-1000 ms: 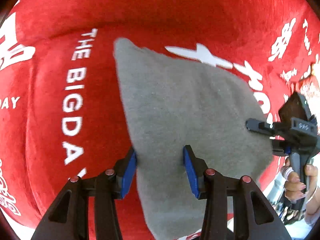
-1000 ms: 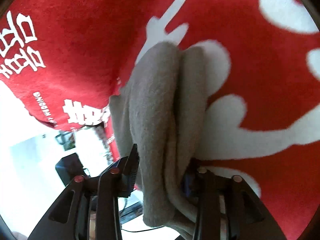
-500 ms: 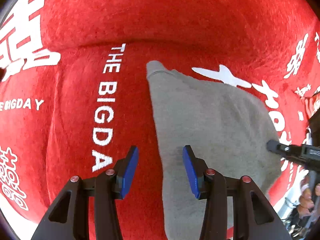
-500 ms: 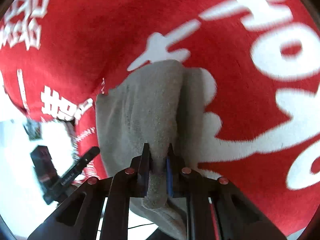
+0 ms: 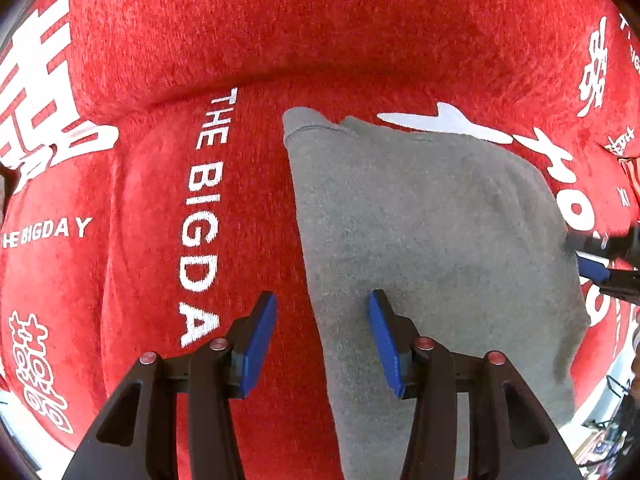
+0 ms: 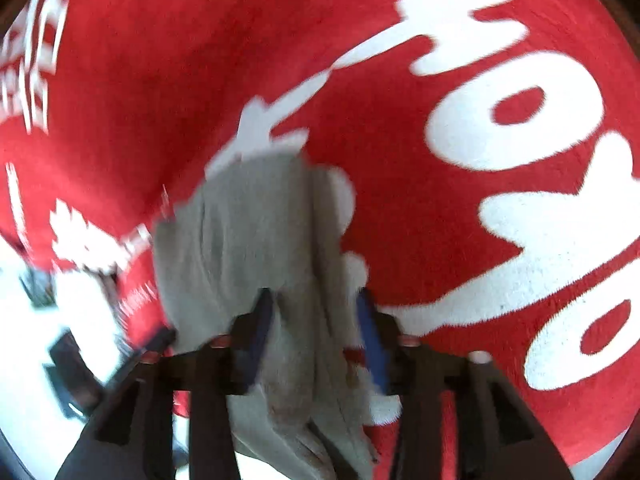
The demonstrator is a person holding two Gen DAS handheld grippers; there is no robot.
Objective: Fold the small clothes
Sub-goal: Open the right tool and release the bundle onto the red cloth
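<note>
The grey garment point(image 5: 432, 240) lies on the red cloth point(image 5: 320, 40), its edge between the parted, unclenched left gripper point(image 5: 322, 332), while the right gripper point(image 6: 316, 320), jaws just opening, straddles loose folds.

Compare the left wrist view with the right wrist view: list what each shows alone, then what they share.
Left wrist only: the left gripper, open over the grey cloth's left edge, the words "THE BIG DAY", and the cloth lying flat.

Right wrist only: the right gripper, whose jaws have just been opening, with bunched cloth folds between them, and a bright room past the blanket's edge.

Both: the grey cloth and the red blanket with white print.
</note>
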